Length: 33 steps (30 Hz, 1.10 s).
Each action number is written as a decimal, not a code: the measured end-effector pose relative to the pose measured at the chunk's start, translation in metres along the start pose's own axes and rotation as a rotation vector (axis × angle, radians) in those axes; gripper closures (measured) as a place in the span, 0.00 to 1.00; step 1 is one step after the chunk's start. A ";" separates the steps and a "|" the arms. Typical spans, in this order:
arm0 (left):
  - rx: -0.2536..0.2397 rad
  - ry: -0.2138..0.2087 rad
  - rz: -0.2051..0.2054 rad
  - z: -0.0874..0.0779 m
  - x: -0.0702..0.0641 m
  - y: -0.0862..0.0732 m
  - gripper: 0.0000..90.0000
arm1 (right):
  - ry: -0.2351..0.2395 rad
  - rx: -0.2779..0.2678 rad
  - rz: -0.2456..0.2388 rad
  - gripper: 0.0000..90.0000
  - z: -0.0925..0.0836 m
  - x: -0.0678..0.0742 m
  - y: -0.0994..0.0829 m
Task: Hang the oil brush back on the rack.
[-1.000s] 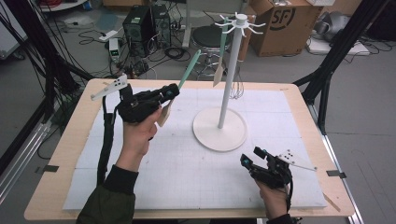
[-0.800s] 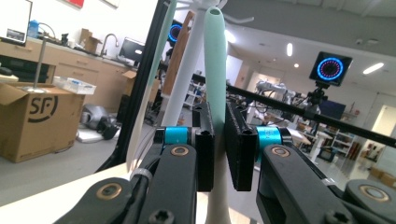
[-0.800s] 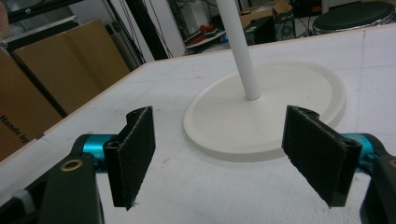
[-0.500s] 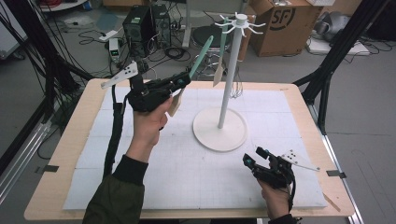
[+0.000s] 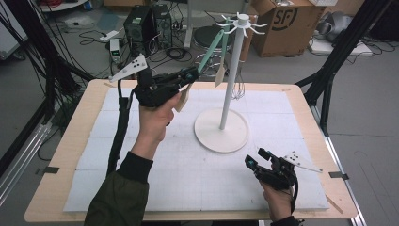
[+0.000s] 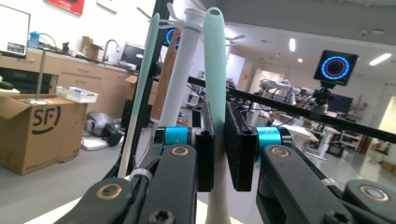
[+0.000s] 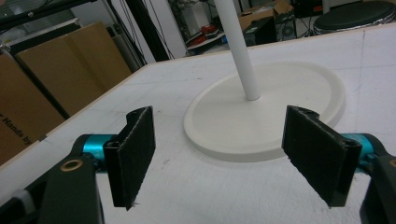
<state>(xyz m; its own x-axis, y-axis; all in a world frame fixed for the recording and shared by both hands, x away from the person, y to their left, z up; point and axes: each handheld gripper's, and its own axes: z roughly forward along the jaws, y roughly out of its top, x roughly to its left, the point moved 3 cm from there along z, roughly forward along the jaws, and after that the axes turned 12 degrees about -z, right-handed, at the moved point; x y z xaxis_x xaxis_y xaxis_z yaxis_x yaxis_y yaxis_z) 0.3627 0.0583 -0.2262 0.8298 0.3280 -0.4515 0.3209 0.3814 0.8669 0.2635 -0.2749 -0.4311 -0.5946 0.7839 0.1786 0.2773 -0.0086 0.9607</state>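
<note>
Mint-green silicone utensil with a pale lower part (image 5: 214, 47): your left gripper (image 5: 190, 75) holds it by the handle, lifted off the table and angled up toward the crown of the white hook stand (image 5: 231, 75). In the left gripper view the handle (image 6: 215, 70) runs straight up between the two black pads, which are clamped snugly on it, and its rounded tip reaches about level with the stand's top, just beside the post. Whether the tip already touches a hook I cannot tell.

Two things already hang from the hooks: a second green-handled utensil (image 6: 144, 70) and a light wooden spatula (image 5: 220, 73). That part looks done. What is left, as I judge it, is to catch the hanging end of your utensil over a free white prong (image 5: 256, 26), let it settle, and only then loosen the grip. The free prongs are thin and close together, so you will likely need a small correction at the top before you let go.

Your right gripper (image 5: 256, 162) rests low over the white mat (image 5: 141, 188) near the front right corner, with its jaws spread wide and nothing between them. In the right gripper view its pads (image 7: 135, 154) frame the round white base of the stand (image 7: 280, 121), well apart from it.
</note>
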 end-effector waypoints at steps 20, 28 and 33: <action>0.012 0.027 0.007 0.008 0.000 -0.003 0.92 | -0.006 -0.008 -0.004 0.28 -0.002 -0.002 0.000; 0.019 0.035 -0.007 0.012 0.002 -0.006 0.92 | -0.010 -0.017 -0.001 0.28 -0.004 -0.002 0.001; 0.018 0.020 -0.036 0.014 0.004 -0.007 0.92 | -0.015 -0.017 -0.001 0.28 -0.004 -0.003 0.001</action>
<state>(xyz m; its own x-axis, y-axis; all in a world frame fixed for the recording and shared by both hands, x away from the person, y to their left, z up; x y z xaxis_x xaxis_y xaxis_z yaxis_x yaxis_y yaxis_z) 0.3698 0.0448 -0.2308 0.8086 0.3315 -0.4861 0.3586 0.3773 0.8538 0.2619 -0.2797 -0.4297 -0.5832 0.7933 0.1748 0.2637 -0.0187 0.9644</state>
